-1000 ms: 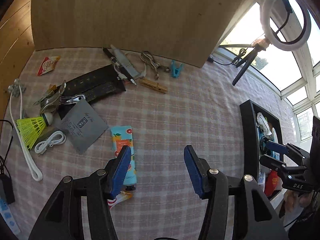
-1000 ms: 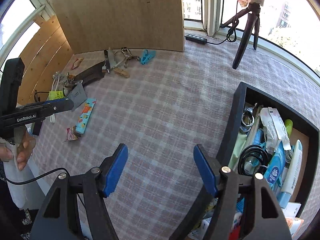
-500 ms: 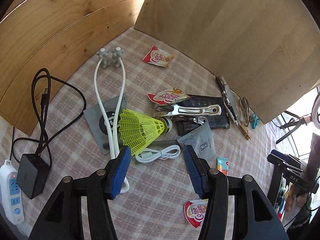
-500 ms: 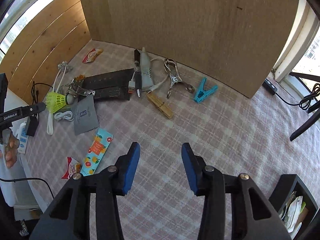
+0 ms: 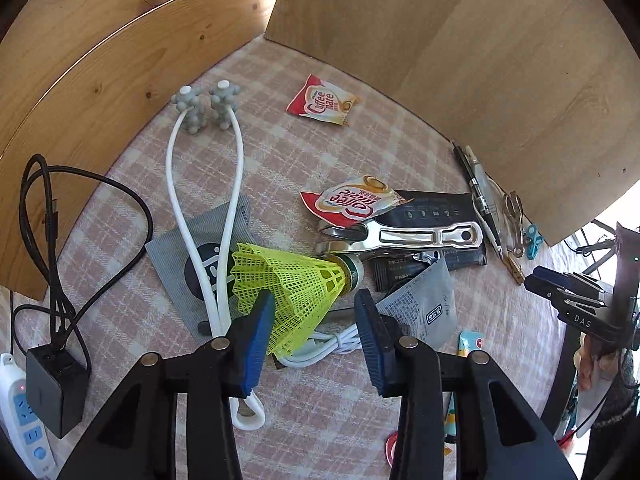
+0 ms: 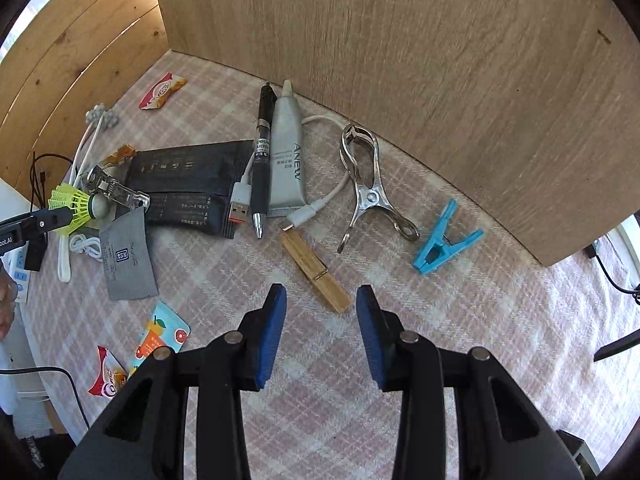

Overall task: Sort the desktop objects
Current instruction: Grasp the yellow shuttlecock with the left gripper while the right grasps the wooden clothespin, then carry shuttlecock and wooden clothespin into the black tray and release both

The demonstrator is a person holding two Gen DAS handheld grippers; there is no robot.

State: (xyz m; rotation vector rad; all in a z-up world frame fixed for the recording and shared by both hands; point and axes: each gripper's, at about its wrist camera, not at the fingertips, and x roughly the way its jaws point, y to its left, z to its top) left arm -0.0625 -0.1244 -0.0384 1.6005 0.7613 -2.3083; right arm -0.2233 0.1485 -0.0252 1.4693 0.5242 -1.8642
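Now, by item:
Left tool [image 5: 314,320]: jaws closing, with the wide end of the shuttlecock's skirt between them; the left pad looks to touch the mesh, the right pad stands clear of it, so no pinch.
Right tool [image 6: 320,312]: jaws closing, nothing between them; the lower end of the wooden peg lies just beyond the gap.
Shuttlecock [image 5: 296,284]: yellow-green, on its side on the worktop [image 5: 352,396], cork toward the steel clip.
Steel clip [image 5: 420,236]: touching the cork of the shuttlecock, lying on the black pouch.
Black pouch [image 5: 440,208]: beyond the shuttlecock, under the clip.
White cable coil [image 5: 324,344]: partly under the shuttlecock's skirt.
Massager [image 5: 200,208]: white loop with two grey knobbed heads, left of the shuttlecock, crossing a grey packet [image 5: 176,256].
Grey sachet [image 5: 424,304]: just right of the shuttlecock.
Wooden peg [image 6: 314,270]: well right of the shuttlecock, near the pen.
Pen [image 6: 262,160]: beside the tube [image 6: 286,160], both right of the pouch.
Metal clamp [image 6: 370,184]: right of the tube.
Blue peg [image 6: 442,240]: farthest right from the shuttlecock.
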